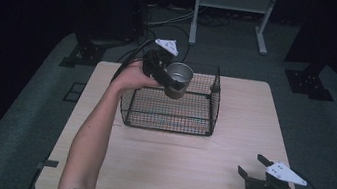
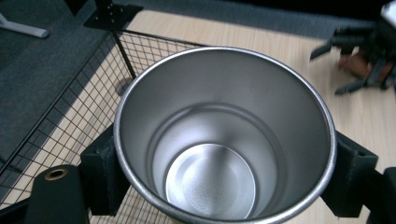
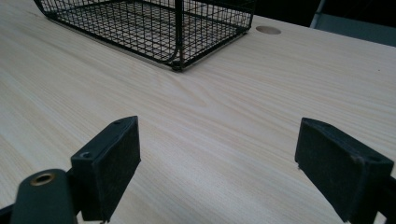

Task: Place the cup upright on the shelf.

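Observation:
A shiny steel cup [image 1: 178, 79] hangs tilted over the back left part of the black wire basket [image 1: 192, 123], with my left gripper [image 1: 166, 76] shut on its sides. In the left gripper view the cup [image 2: 224, 135] shows its empty inside, and the black pads [image 2: 102, 172] press on both sides of it. My right gripper [image 1: 252, 167] rests low at the table's front right, open and empty. Its jaws stand wide apart over bare wood in the right gripper view, around the right gripper's midpoint [image 3: 233, 163].
The wire basket [image 3: 154, 28] sits on the back middle of the light wooden table [image 1: 179, 177]. A round hole [image 3: 268, 30] marks the tabletop beyond it. Dark stand bases and a white frame [image 1: 233, 3] stand on the grey floor behind.

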A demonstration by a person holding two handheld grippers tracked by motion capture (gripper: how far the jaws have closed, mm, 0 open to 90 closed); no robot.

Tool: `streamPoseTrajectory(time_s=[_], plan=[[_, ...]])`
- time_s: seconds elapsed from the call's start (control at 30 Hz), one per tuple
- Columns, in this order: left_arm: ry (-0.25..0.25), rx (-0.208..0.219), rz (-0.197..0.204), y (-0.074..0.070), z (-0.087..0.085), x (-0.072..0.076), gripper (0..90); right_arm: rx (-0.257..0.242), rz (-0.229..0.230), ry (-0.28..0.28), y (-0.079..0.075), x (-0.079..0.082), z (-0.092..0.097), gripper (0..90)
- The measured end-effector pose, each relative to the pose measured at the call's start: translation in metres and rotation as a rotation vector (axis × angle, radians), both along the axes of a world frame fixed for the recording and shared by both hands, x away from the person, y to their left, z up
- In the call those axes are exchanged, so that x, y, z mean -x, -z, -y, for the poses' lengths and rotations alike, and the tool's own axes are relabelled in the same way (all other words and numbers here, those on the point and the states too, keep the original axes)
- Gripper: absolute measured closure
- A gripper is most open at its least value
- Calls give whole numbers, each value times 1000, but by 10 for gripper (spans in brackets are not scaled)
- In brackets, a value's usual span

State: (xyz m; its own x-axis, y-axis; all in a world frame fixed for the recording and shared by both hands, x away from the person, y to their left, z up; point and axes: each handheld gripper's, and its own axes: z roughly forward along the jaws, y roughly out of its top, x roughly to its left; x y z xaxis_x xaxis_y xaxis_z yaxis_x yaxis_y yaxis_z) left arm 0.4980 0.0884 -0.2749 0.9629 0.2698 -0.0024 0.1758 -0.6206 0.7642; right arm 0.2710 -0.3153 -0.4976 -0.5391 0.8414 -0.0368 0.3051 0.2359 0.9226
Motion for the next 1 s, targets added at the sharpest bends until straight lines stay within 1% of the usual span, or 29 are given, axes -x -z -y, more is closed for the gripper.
streamPoseTrajectory(time_s=[0.03, 0.07, 0.1, 0.17, 0.23, 0.27, 0.3, 0.33, 0.37, 0.4, 0.43, 0.47, 0.53, 0.57, 0.6, 0.7, 0.83, 0.9, 1.0], plan=[[-9, 3, -2, 2, -1, -3, 178, -3, -1, 0, 0, 0, 0, 134], [-9, 3, -2, 2, -1, -3, 178, -3, -1, 0, 0, 0, 0, 134], [-23, -1, -7, 6, 0, -8, 178, -6, -3, 2, 0, 0, 1, 134], [-34, -7, -18, 11, 1, -13, 178, -7, -3, 0, 0, 0, 1, 134], [-34, -19, -27, 16, 4, -16, 178, -7, -2, 0, 0, 0, 1, 134], [-34, -19, -27, 16, 4, -16, 178, -7, -2, 0, 0, 0, 1, 134], [-40, -22, -49, 23, 7, -22, 178, -7, -2, 2, 0, -1, 1, 134], [-40, -22, -49, 23, 7, -22, 178, -9, -2, 3, 0, -1, 1, 134], [-51, -26, -50, 29, 8, -27, 178, -12, -3, 3, 0, -1, 1, 134], [-51, -26, -50, 29, 8, -27, 178, -12, -2, 3, 0, -1, 2, 134], [-64, -20, -61, 34, 9, -31, 178, -13, -1, 3, 0, -1, 2, 134], [-65, -22, -60, 36, 9, -33, 178, -13, -1, 2, 0, -1, 2, 134], [-69, -27, -63, 38, 10, -34, 178, -14, -2, 1, 0, -1, 2, 134], [-61, -48, -54, 42, 13, -36, 178, -13, -4, -1, 0, -1, 2, 134], [-65, -45, -57, 44, 14, -36, 178, -14, -4, 0, 0, -1, 2, 134], [-66, -61, -53, 50, 15, -40, 178, -14, -6, -3, 0, -1, 2, 134], [-79, -74, -63, 58, 19, -43, 178, -16, -8, -4, 0, -1, 2, 134], [-79, -90, -69, 62, 21, -44, 178, -17, -7, -5, 0, -1, 2, 134], [-84, -92, -72, 66, 22, -45, 178, -18, -7, -6, 0, -1, 2, 135]])
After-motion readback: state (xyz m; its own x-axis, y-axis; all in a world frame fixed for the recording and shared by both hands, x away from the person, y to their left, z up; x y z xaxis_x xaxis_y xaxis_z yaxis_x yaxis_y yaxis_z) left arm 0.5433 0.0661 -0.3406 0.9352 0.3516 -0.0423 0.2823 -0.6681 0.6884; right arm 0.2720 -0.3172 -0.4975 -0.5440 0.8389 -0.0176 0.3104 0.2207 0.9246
